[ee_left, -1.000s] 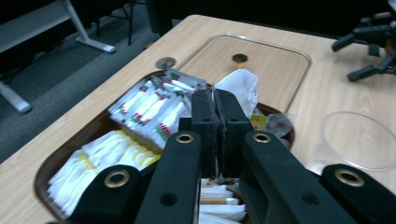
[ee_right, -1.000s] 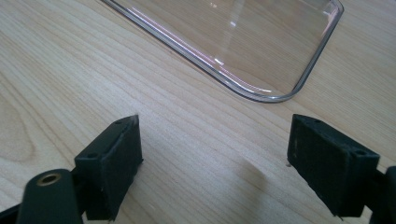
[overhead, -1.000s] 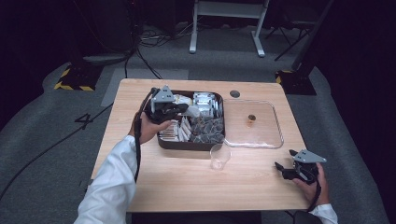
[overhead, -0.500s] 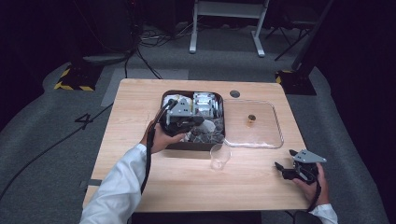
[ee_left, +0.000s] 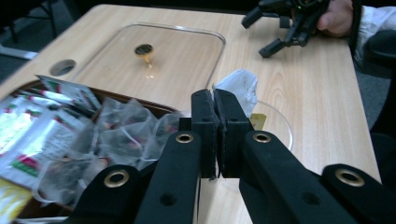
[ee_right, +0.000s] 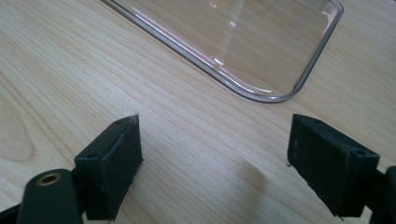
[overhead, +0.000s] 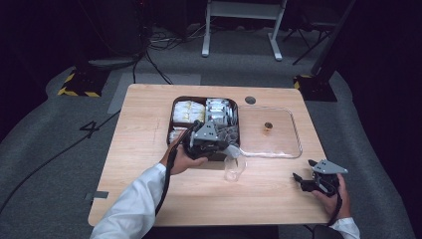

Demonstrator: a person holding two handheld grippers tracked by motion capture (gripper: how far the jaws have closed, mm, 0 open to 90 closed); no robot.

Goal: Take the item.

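Tea bag point(ee_left: 239, 86) sits pinched in the closed jaws of the left gripper point(overhead: 226, 149), poised above the clear glass point(overhead: 234, 169) near the worktop's middle, ready for a drop. The tray point(overhead: 175, 107) of sachets lies just behind. The right gripper point(overhead: 304, 181) waits, jaws wide open, by the near right corner.

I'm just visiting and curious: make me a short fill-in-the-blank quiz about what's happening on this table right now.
1. The left gripper is shut on a white ____.
2. It holds this above a clear ____ on the table.
3. The jaws of the right gripper stand ____.
4. The clear lid lies flat, to the ____ of the dark tray in the high view.

Missing words: tea bag; glass; open; right
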